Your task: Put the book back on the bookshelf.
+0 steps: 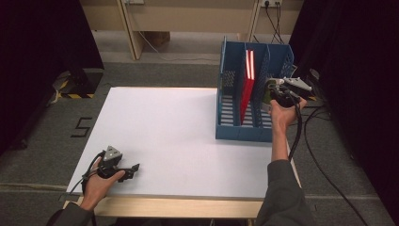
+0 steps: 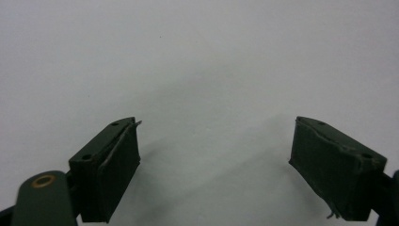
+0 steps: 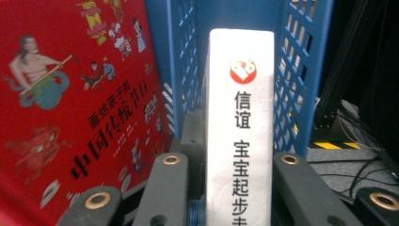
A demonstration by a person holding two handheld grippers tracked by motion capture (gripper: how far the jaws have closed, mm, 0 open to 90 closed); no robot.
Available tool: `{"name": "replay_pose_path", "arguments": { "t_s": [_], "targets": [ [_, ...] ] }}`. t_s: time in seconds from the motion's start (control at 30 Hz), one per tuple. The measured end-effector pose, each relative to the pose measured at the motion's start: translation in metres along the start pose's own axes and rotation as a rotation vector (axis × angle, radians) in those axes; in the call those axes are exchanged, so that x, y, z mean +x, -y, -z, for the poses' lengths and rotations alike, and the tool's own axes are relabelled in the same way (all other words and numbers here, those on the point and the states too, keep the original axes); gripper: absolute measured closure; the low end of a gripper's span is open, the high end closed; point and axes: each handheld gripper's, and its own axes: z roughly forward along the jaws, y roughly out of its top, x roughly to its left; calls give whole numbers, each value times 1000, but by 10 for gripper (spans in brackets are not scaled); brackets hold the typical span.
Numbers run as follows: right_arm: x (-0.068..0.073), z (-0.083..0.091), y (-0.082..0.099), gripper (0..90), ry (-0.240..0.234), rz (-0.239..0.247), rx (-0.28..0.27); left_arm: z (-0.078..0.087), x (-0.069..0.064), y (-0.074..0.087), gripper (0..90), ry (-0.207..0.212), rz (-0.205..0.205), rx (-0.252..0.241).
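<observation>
While the left gripper (image 2: 216, 165) rests wide open and empty on the white counter (image 1: 169, 136), the right gripper (image 3: 230, 188) clamps a white book's spine (image 3: 241, 117) in the blue file rack's (image 1: 235, 129) right compartment, beside the red book (image 3: 70, 94). Next, judging by this, either draw it out straight or release it.

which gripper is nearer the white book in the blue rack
Right. The right gripper has its jaws on the white book's spine in the blue rack; the left gripper rests open on the table's near-left corner.
</observation>
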Motion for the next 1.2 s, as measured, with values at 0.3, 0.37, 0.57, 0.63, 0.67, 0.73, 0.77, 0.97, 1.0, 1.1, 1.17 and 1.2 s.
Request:
{"name": "replay_pose_path", "arguments": {
  "t_s": [0.3, 0.37, 0.57, 0.63, 0.67, 0.73, 0.77, 0.97, 1.0, 1.1, 1.17, 1.2],
  "targets": [
    [5, -23, 10, 751, 30, -16, 12, 0, 0, 1, 152, 3, 2, 2],
    [7, -26, 15, 750, 35, -19, 22, 1, -1, 1, 152, 3, 0, 2],
    [10, -27, 17, 738, 23, -15, 50, 1, 0, 0, 152, 2, 4, -3],
    [11, -24, 18, 733, 13, 1, 58, 1, 0, 0, 152, 3, 5, -4],
    [11, -24, 18, 733, 13, 1, 58, 1, 0, 0, 152, 3, 4, -2],
    [11, -20, 21, 726, -1, 6, 71, 1, 0, 0, 152, 0, 1, -2],
    [11, -15, 23, 723, -10, 2, 88, 2, 0, 0, 152, -1, 5, -3],
    [9, -5, 32, 703, -45, 3, 125, 2, -1, 0, 152, -3, -4, -7],
    [10, -3, 33, 701, -47, 18, 130, 2, -1, 0, 153, -3, -3, -7],
    [12, -2, 35, 690, -55, 27, 142, 2, 0, 0, 153, -5, -3, -3],
    [13, -1, 36, 687, -56, 25, 154, 2, 0, 0, 153, -6, -2, -6],
    [12, 1, 37, 684, -62, 28, 164, 2, 0, 0, 153, -7, -2, -4]
  ]
}}
